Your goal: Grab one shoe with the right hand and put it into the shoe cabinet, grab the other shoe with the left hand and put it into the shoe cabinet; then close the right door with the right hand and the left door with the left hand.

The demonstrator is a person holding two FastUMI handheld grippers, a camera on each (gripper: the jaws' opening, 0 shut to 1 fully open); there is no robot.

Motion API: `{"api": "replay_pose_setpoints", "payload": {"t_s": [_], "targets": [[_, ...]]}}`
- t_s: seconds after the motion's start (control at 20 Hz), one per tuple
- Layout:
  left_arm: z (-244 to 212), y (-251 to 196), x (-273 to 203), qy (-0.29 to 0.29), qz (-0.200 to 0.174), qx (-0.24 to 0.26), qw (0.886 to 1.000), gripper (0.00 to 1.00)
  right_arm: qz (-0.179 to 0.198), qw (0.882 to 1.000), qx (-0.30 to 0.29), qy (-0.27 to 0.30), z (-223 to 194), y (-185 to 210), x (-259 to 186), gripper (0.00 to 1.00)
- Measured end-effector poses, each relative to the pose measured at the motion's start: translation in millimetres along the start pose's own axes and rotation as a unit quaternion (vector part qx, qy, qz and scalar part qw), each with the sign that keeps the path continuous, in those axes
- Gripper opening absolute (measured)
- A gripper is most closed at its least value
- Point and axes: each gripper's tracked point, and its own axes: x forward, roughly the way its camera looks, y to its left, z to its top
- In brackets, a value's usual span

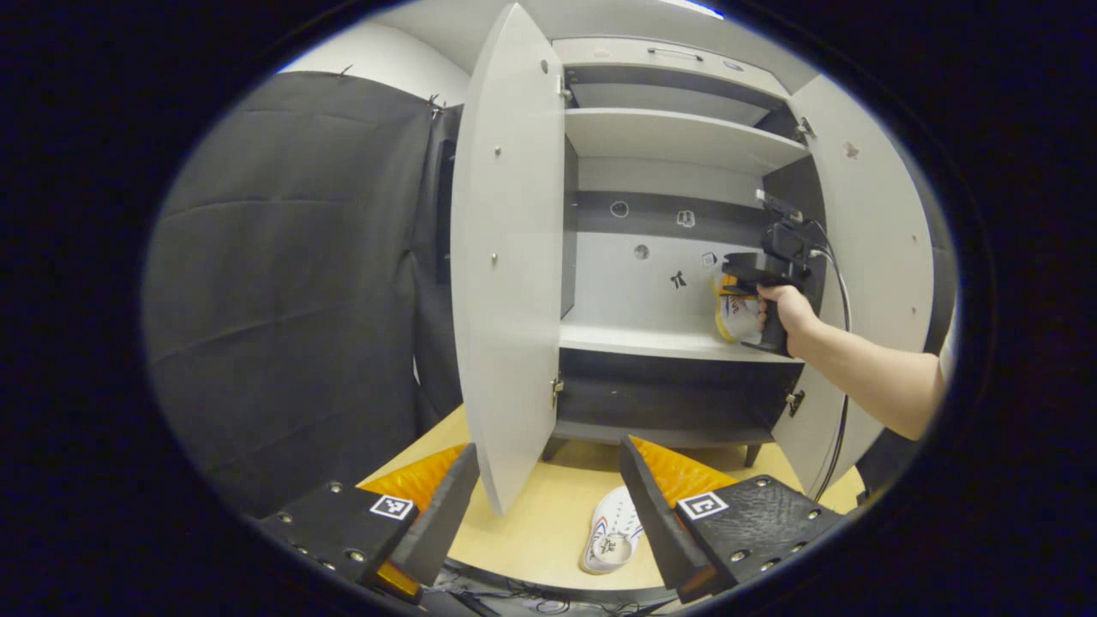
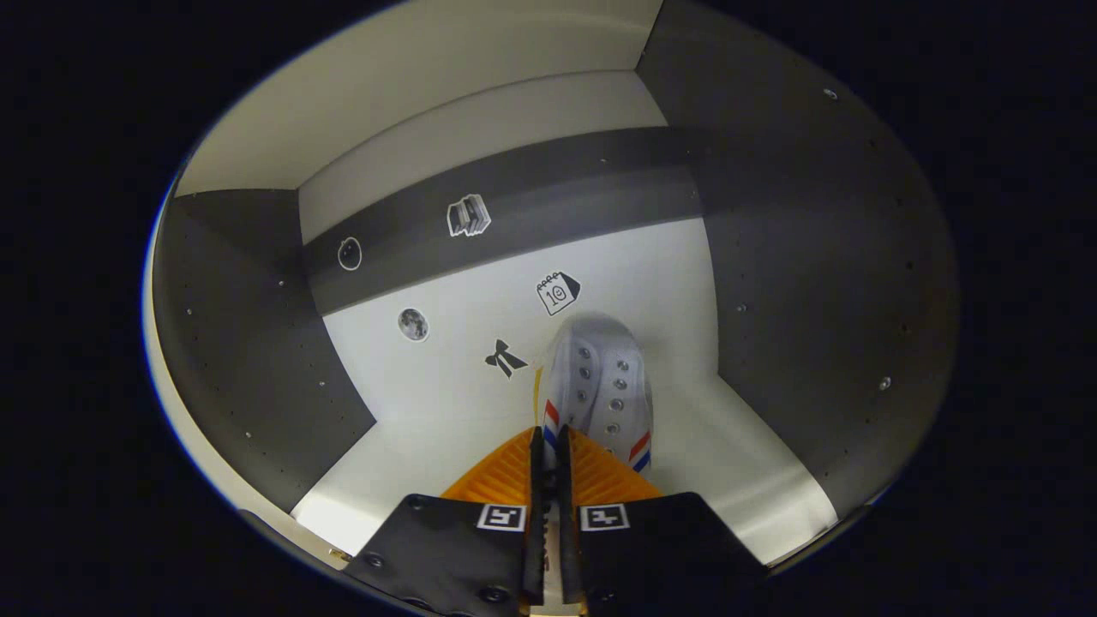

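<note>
The right gripper [image 2: 548, 467] had its jaws pinching the heel of the first shoe [image 2: 600, 386], which sat deep on the middle shelf [image 2: 411, 428] of the shoe cabinet [image 1: 686, 128], toward 3 o'clock; letting go while the shoe was still tilted could tip it over. The left gripper [image 1: 548, 506] hung with jaws spread; the second shoe [image 1: 610, 531] lay on the bench [image 1: 531, 514] at 6 o'clock (a careless reach might clip the left door [image 1: 506, 257]).

Booth corner, dim and plain

Black cloth wall [image 1: 291, 283] hangs creased on the left; pale wall [image 1: 386, 64] above it; light wooden floor [image 1: 548, 514] below; brightness falls from overhead.
</note>
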Motion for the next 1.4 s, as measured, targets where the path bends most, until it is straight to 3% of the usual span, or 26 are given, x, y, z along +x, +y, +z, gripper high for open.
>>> {"api": "replay_pose_setpoints", "payload": {"t_s": [0.05,0.1,0.15,0.2,0.25,0.4,0.45,0.65,1.05,1.4], "targets": [[-2.4,0.5,-0.1,0.003,0.001,0.001,1.000,0.94,0.013,1.000,0.004,-0.024,13.2,3.8,-2.1,0.14],[-6.1,2.2,-1.3,0.006,0.002,0.002,1.000,0.94,0.022,0.999,0.007,-0.044,30.5,11.0,-5.1,0.10],[-7.7,2.7,-2.3,0.007,0.002,0.002,1.000,0.94,0.021,0.999,0.005,-0.050,39.8,14.3,-8.3,0.16],[-10.6,2.5,-2.7,0.009,-0.001,0.002,1.000,0.94,0.022,0.998,0.004,-0.052,41.5,14.4,-11.2,0.37],[-13.7,2.0,-2.9,0.010,-0.003,0.002,1.000,0.94,0.034,0.998,0.003,-0.055,44.2,19.0,-17.6,0.28],[-19.2,0.5,-2.1,0.010,-0.012,0.000,1.000,0.94,0.021,0.998,-0.025,-0.062,42.0,17.2,-45.7,0.94],[-21.5,-1.3,-1.8,0.011,-0.018,-0.002,1.000,0.94,0.019,0.997,-0.038,-0.068,40.1,18.0,-58.0,0.98],[-43.6,-8.8,1.1,0.029,-0.053,0.006,0.998,0.94,0.016,0.992,-0.091,-0.080,19.9,22.3,-114.0,0.98],[-99.5,-22.9,24.8,0.072,-0.122,0.039,0.989,0.94,0.008,0.992,-0.089,-0.087,-18.6,-4.2,-228.5,0.98],[-169.9,-49.1,58.8,0.124,-0.183,0.042,0.974,0.96,-0.039,0.993,-0.109,-0.017,-84.8,-48.0,-308.5,0.98]]}}
